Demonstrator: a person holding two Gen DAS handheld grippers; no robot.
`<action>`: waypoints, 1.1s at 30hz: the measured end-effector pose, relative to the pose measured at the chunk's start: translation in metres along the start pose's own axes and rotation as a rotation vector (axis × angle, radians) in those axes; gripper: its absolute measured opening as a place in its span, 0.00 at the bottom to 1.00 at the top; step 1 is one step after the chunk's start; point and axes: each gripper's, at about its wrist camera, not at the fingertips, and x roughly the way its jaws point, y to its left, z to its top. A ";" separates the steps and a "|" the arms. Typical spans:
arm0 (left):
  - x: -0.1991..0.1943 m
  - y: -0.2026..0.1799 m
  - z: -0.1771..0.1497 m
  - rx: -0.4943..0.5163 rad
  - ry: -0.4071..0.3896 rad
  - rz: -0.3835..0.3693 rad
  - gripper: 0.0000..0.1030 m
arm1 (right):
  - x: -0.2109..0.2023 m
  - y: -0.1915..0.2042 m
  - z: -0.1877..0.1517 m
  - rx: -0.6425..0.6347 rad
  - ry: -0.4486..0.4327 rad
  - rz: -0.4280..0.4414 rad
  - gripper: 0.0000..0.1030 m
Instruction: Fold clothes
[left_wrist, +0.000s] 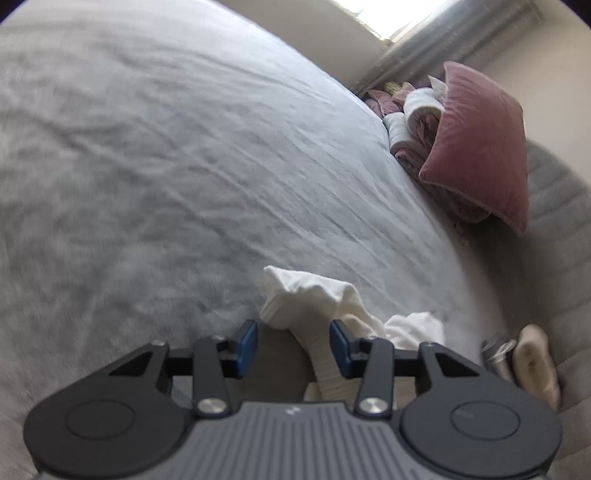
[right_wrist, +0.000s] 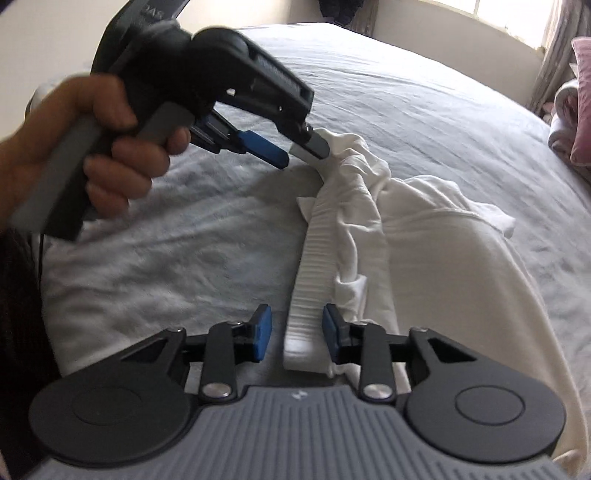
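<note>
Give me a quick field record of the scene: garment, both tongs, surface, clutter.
garment: white garment, crumpled, ribbed band running between the two tongs
left tongs: open, fingers on either side of the band's far end
right tongs: open, band's near end lies between the fingers
surface: bed with pale grey cover
clutter: pink cushion and bundled fabrics at the bed's far edge
fold state: not yet folded

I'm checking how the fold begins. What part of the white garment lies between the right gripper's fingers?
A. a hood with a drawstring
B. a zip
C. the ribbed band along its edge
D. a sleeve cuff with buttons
C: the ribbed band of the white garment runs between the right gripper fingers, which stand apart.
</note>
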 end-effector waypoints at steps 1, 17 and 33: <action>0.001 0.004 0.001 -0.029 0.005 -0.016 0.45 | 0.000 0.000 -0.001 -0.007 0.000 -0.007 0.24; 0.010 0.020 -0.002 -0.179 -0.026 -0.061 0.39 | -0.046 -0.083 -0.004 0.548 -0.119 0.509 0.04; -0.002 0.006 0.005 -0.005 -0.094 0.113 0.18 | -0.044 -0.048 0.000 0.301 -0.083 0.347 0.12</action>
